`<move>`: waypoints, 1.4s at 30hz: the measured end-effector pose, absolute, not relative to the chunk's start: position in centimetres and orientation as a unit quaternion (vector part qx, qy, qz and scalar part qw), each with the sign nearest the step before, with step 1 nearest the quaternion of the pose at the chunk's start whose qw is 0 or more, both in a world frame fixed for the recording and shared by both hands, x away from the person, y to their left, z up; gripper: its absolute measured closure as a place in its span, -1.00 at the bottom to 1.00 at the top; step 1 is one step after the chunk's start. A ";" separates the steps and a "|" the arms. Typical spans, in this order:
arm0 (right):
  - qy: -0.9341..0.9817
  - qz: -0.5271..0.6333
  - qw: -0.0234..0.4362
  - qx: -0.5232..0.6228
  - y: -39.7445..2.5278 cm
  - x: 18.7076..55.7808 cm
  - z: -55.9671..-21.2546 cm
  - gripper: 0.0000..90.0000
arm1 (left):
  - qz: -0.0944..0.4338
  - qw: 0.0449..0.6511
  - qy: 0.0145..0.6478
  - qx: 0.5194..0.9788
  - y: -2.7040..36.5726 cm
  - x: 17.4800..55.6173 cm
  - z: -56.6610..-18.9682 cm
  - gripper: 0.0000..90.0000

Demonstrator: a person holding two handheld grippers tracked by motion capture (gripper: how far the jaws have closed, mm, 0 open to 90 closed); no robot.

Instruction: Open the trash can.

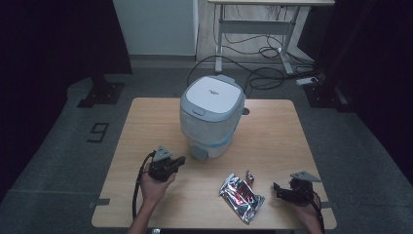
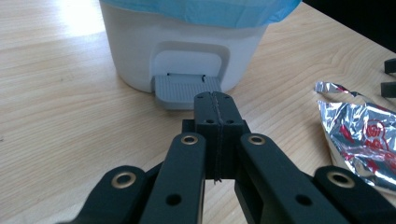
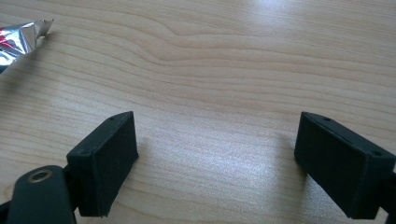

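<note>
High view is showing a wooden table (image 1: 146,122) carrying a white pedal bin (image 1: 212,114) with a closed lid and a blue liner edge, standing toward the far middle. Nearer the person, a crumpled foil wrapper (image 1: 241,196) is lying flat between the two hands, with a small dark scrap (image 1: 250,176) just beside it. The left gripper (image 2: 218,100) is sitting clenched with nothing between its jaws, pointing at the bin's grey pedal (image 2: 187,88), just short of it. The right gripper (image 3: 219,158) is resting released, jaws wide apart over bare wood, right of the wrapper.
</note>
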State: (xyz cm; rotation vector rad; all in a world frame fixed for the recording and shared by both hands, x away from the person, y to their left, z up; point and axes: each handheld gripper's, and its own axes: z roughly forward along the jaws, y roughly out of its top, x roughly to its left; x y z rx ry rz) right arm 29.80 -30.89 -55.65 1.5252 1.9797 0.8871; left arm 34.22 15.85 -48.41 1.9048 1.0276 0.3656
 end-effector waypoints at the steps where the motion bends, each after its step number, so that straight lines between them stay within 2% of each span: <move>1: 0.724 0.325 0.242 0.558 -30.9 29.8 -55.6 -0.72 | 0.145 0.458 0.418 0.771 15.8 34.4 -48.4 1.00; 28: 0.722 0.325 0.245 0.559 -30.9 29.7 -55.6 -0.67 | 0.144 0.426 0.395 0.801 12.6 37.9 -48.4 1.00; 42: 0.721 0.326 0.246 0.560 -30.9 29.6 -55.6 -0.64 | 0.127 0.415 0.406 0.804 12.0 39.3 -50.7 1.00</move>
